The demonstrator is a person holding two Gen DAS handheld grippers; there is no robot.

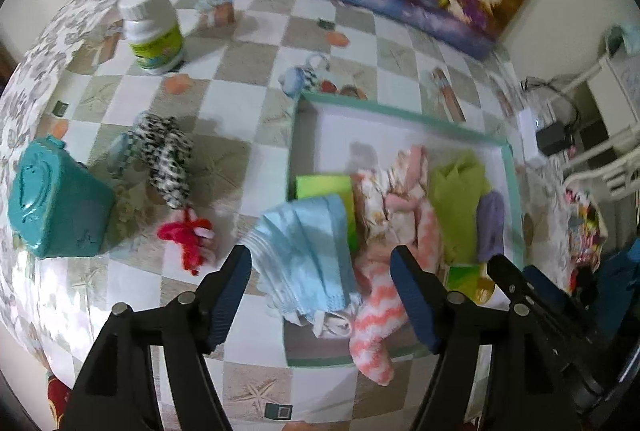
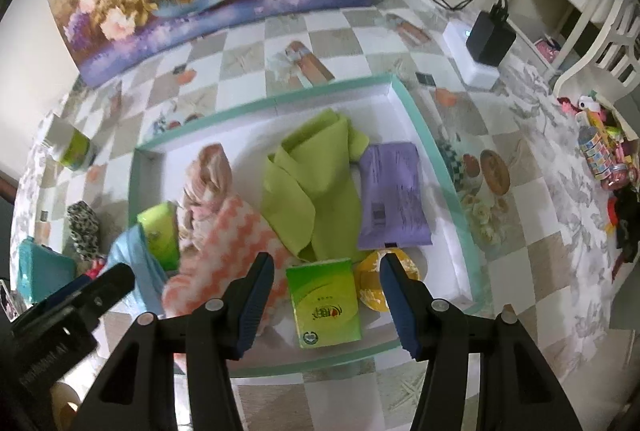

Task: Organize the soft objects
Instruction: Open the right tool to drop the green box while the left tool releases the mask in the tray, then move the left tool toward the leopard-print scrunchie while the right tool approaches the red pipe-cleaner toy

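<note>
Left wrist view: your left tongs (image 1: 320, 295) gape wide above the blue cloth (image 1: 308, 251) draped over the tray (image 1: 400, 113) edge. Your right tongs (image 2: 326, 301) are open over the tray too.

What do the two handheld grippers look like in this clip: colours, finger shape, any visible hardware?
Both match: the left gripper and right gripper have matte black angular linkages with round silver pivot pins, and flat fingers faced with ribbed dark blue pads. No cables or sleeves visible.
</note>
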